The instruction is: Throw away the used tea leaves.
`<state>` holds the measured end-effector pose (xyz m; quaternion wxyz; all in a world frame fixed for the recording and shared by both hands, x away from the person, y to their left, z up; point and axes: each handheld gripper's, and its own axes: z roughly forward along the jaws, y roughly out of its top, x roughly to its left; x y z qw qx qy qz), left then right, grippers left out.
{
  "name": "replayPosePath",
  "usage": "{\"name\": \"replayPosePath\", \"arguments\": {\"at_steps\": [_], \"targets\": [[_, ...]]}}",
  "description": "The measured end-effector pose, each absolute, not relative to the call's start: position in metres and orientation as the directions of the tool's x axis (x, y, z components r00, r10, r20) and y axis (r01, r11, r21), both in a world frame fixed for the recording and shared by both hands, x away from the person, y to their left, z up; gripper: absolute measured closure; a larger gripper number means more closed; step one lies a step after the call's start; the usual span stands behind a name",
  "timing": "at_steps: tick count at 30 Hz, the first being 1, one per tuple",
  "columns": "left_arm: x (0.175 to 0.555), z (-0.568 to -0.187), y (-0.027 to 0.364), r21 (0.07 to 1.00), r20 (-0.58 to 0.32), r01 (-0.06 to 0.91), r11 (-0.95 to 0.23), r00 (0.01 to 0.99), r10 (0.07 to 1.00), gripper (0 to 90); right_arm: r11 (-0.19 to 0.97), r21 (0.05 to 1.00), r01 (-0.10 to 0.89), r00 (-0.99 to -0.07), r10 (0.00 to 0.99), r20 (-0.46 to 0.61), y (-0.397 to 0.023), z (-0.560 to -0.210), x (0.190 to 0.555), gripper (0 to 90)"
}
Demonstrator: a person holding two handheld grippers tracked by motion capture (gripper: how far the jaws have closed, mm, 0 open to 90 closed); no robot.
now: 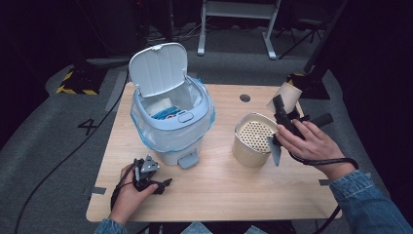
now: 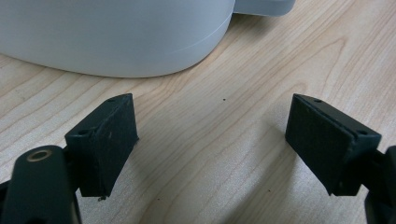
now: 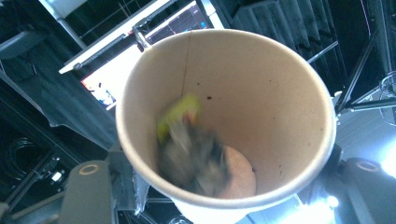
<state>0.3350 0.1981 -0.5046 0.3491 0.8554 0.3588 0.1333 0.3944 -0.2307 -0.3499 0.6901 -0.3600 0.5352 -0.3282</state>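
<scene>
My right gripper is shut on a tan paper cup, held tilted above the far right rim of a metal canister with a perforated insert. In the right gripper view I look into the cup; blurred dark scraps with a yellow-green bit lie against its lower wall, and the gripper has a jaw on each side of it. My left gripper rests on the wooden table in front of a light blue pedal bin. It stands open with nothing but bare wood between its jaws.
The bin's lid stands open, a clear liner hangs over its rim and there is packaging inside. Its pedal points toward me, and its base is just beyond the left jaws. A round cable hole sits near the table's far edge.
</scene>
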Motion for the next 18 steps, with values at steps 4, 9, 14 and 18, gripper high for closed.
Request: {"name": "replayPosePath", "arguments": {"at_steps": [4, 9, 14, 18], "targets": [[0.335, -0.505, 0.198, 0.693, -0.022, 0.521, -0.499, 0.707, 0.707, 17.1, 0.529, -0.846, 0.069, 0.219, -0.835, -0.505, -0.231, -0.343, 0.394, 33.9], [0.335, -0.505, 0.198, 0.693, -0.023, 0.521, -0.499, 0.707, 0.707, 17.1, 0.513, -0.856, 0.068, 0.219, -0.845, -0.489, -0.230, -0.339, 0.394, 33.9], [0.335, -0.505, 0.198, 0.693, -0.022, 0.521, -0.499, 0.707, 0.707, 17.1, 0.537, -0.842, 0.060, 0.215, -0.830, -0.514, -0.230, -0.337, 0.394, 33.6], [0.335, -0.505, 0.198, 0.693, -0.023, 0.521, -0.499, 0.707, 0.707, 17.1, 0.644, -0.765, -0.015, 0.188, -0.749, -0.635, -0.233, -0.334, 0.395, 33.2]]}}
